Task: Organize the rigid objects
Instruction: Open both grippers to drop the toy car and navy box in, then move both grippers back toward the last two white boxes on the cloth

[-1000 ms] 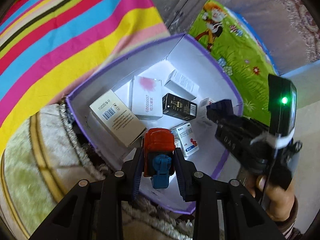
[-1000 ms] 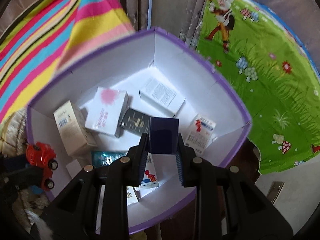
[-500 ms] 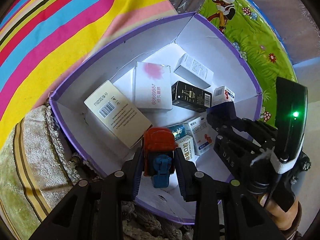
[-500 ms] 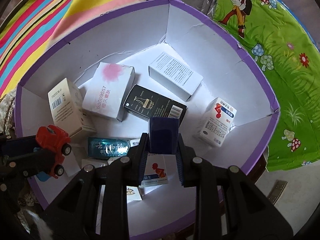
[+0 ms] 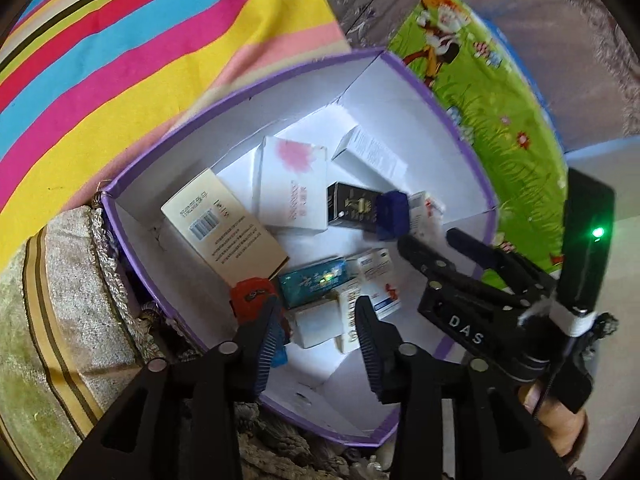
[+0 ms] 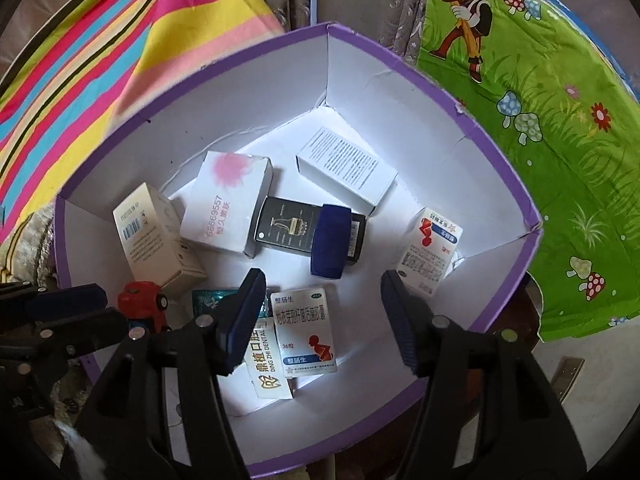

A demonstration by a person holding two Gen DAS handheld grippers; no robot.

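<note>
A white box with a purple rim (image 5: 240,100) (image 6: 400,60) holds several small cartons. My left gripper (image 5: 316,320) hangs over its near left corner, jaws opening, nothing between the pads. The red toy car (image 5: 252,296) (image 6: 140,300) sits just left of the left finger, down against the box wall. My right gripper (image 6: 322,316) (image 5: 436,244) is over the box's right side, jaws opening wide and empty. The dark blue box (image 6: 330,240) (image 5: 392,214) lies free below it, across a black carton (image 6: 288,228).
A striped cloth (image 5: 140,40) lies behind the box at left, and a green cartoon mat (image 6: 540,120) at right. A beige fringed cushion (image 5: 60,320) borders the box's near left side. A hand (image 5: 556,420) holds the right gripper.
Both grippers have opened. The red car left the left jaws and dropped to the left inside the box. The dark blue box fell from the right jaws onto the black carton.
</note>
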